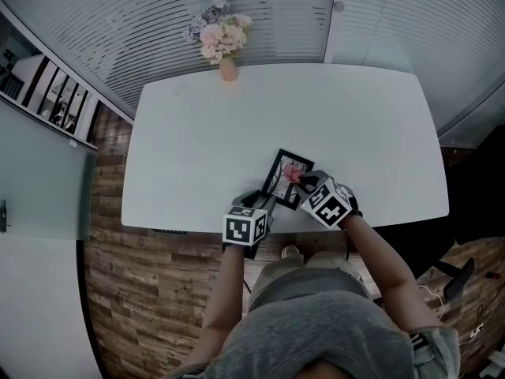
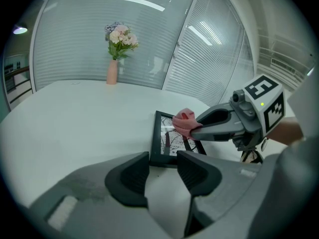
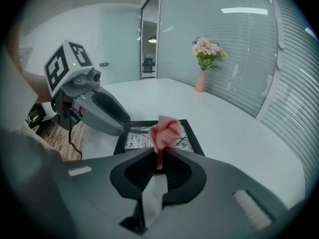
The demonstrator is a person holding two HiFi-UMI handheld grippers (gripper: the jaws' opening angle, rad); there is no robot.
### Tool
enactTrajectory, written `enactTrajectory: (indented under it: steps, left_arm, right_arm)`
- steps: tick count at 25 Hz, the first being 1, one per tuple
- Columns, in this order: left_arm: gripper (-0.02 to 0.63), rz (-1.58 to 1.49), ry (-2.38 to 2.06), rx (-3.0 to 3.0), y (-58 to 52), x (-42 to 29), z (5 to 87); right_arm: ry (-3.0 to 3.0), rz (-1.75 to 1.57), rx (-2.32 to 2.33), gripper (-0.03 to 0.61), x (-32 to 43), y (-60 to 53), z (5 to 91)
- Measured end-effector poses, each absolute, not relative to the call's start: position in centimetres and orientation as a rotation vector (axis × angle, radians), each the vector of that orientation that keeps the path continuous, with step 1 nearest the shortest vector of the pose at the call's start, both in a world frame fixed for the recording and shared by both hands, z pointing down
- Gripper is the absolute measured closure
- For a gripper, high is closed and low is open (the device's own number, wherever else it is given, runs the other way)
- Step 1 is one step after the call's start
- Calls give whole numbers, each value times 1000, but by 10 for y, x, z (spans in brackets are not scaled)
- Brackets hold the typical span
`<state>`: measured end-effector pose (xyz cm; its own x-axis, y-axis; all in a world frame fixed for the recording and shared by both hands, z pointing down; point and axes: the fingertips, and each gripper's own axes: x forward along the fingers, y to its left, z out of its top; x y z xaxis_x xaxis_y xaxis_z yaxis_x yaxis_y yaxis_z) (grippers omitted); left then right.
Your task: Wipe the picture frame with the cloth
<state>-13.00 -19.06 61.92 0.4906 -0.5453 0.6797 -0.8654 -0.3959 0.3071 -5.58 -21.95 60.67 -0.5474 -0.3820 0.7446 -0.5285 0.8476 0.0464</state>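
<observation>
Picture frame (image 1: pixel 278 183): black border, black-and-white print of thin branching lines under glass. Flat on table (image 1: pixel 237 125), close to table's near edge. Long axis running from table's near edge toward its far edge, slanted a little rightward. Pink cloth (image 3: pixel 166 131) bunched up, clamped between closed jaws of right gripper (image 3: pixel 160 159), pressed onto the glass. Left gripper (image 2: pixel 162 169) with jaws apart, tips at frame's near short edge.
</observation>
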Motion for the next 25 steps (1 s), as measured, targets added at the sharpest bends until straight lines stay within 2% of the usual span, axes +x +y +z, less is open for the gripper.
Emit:
enactTrajectory:
  steps: [25]
  left_arm:
    - [436, 626, -1233, 2051, -190, -132, 619]
  right_arm:
    - [-2237, 217, 490, 541, -80, -174, 608]
